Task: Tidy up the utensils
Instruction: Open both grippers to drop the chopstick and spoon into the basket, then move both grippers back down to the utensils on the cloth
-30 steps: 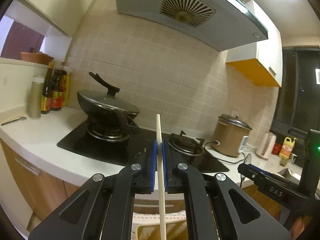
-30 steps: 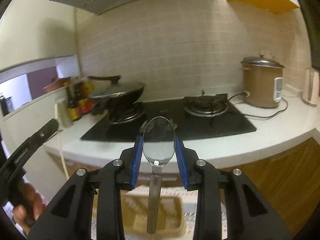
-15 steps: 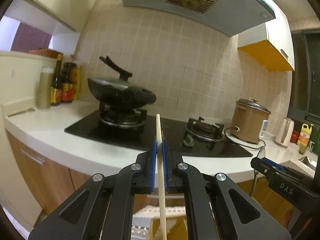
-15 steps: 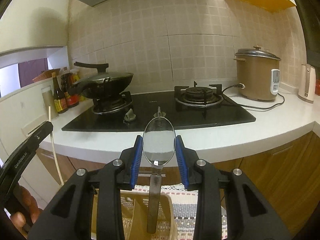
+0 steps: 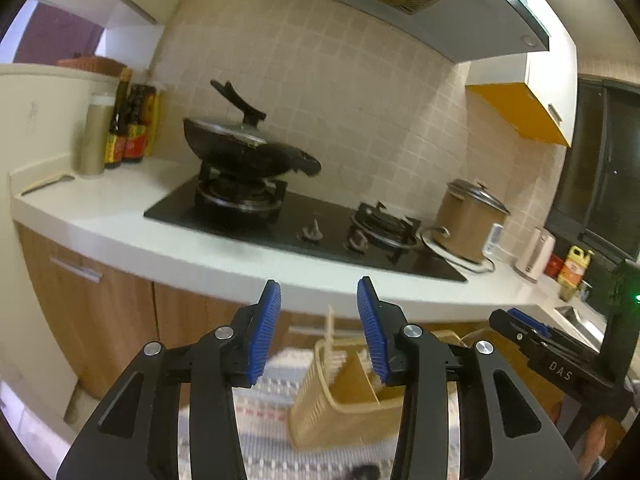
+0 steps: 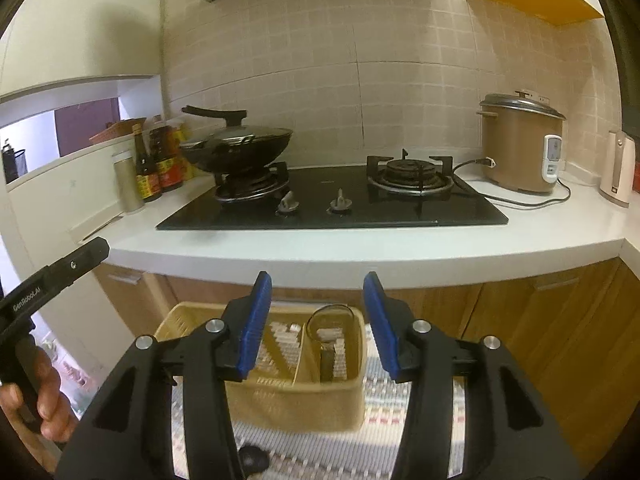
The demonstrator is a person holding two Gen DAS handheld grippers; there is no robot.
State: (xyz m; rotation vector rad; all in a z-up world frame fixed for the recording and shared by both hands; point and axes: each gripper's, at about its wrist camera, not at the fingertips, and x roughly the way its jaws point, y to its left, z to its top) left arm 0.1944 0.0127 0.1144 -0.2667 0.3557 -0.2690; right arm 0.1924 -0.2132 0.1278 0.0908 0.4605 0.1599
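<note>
A tan slotted utensil basket (image 5: 340, 408) (image 6: 280, 396) stands on a striped mat below both grippers. My left gripper (image 5: 319, 300) hangs over it with its jaws opening and nothing between the blue pads. A pale chopstick (image 5: 330, 322) stands upright in the basket's left part. My right gripper (image 6: 317, 292) is also above the basket, jaws opening, pads touching nothing. The metal spoon (image 6: 332, 322) stands bowl-up in the basket's right compartment. Each view shows the other gripper at its edge: the right gripper (image 5: 536, 346) and the left gripper (image 6: 52, 276), held by a hand (image 6: 44, 400).
A white countertop (image 6: 360, 252) with a black gas hob (image 6: 332, 204) runs across just beyond. On it stand a lidded wok (image 6: 240, 146), sauce bottles (image 6: 156, 168), a rice cooker (image 6: 520, 148) and a kettle (image 6: 618, 172). Wooden cabinet doors (image 6: 540, 320) lie behind the basket.
Both grippers sank toward the basket and opened. The chopstick left the left pads and the spoon left the right pads; both now stand in the basket.
</note>
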